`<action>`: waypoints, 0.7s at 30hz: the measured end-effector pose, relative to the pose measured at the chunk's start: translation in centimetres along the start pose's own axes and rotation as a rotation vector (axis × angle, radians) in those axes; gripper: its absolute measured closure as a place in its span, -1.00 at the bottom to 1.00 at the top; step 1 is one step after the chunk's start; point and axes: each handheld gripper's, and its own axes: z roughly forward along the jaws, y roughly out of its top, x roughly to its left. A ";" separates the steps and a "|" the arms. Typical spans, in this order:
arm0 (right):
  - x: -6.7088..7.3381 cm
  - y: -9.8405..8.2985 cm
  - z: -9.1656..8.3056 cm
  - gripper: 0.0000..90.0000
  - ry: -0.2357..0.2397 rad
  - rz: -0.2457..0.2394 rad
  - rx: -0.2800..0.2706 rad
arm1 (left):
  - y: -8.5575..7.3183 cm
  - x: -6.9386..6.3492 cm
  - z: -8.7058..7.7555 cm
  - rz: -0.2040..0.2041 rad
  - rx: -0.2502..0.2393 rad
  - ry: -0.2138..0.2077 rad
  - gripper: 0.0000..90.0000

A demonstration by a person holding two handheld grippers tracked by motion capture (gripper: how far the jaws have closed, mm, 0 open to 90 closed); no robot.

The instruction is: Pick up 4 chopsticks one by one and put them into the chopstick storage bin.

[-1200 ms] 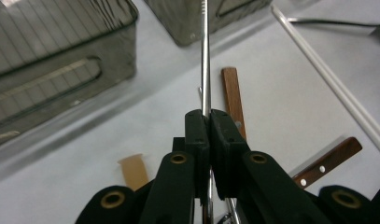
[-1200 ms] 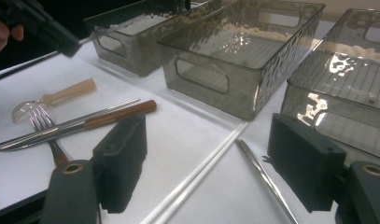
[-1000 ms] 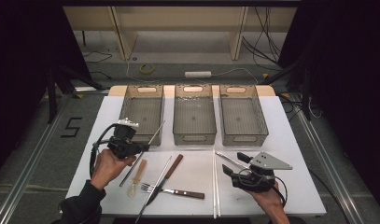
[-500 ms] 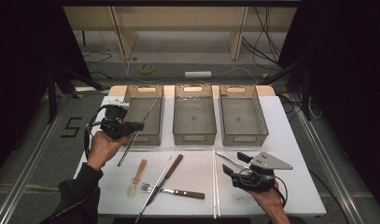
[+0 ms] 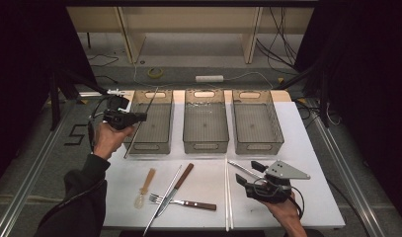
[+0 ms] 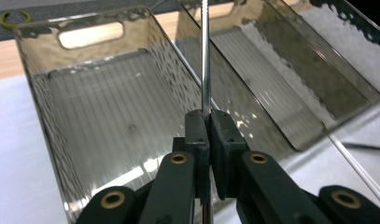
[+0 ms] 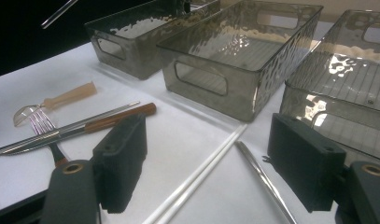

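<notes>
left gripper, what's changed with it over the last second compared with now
The left gripper, shut on a thin metal rod, has carried it up and away from the table's front, from beside the cutlery to above the left bin. The grip itself is unchanged. The right gripper stayed put, open, near the white chopsticks; fork, knife and bins kept their places.

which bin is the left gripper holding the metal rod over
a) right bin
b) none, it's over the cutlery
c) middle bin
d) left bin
d: in the high view the left gripper, shut on the rod, hangs over the left bin, and its own view looks down into that bin.
</notes>
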 end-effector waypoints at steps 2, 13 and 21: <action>0.0 0.0 0.0 -0.35 0.000 0.000 0.000 | 0.4 0.6 0.2 -0.009 -0.010 0.009 0.90; 0.0 0.0 0.1 -0.35 0.005 0.000 0.002 | 2.1 2.0 1.7 -0.012 -0.044 0.062 0.90; 0.0 0.0 0.1 -0.35 0.007 -0.001 0.003 | 2.9 2.9 3.5 -0.016 -0.038 0.095 0.90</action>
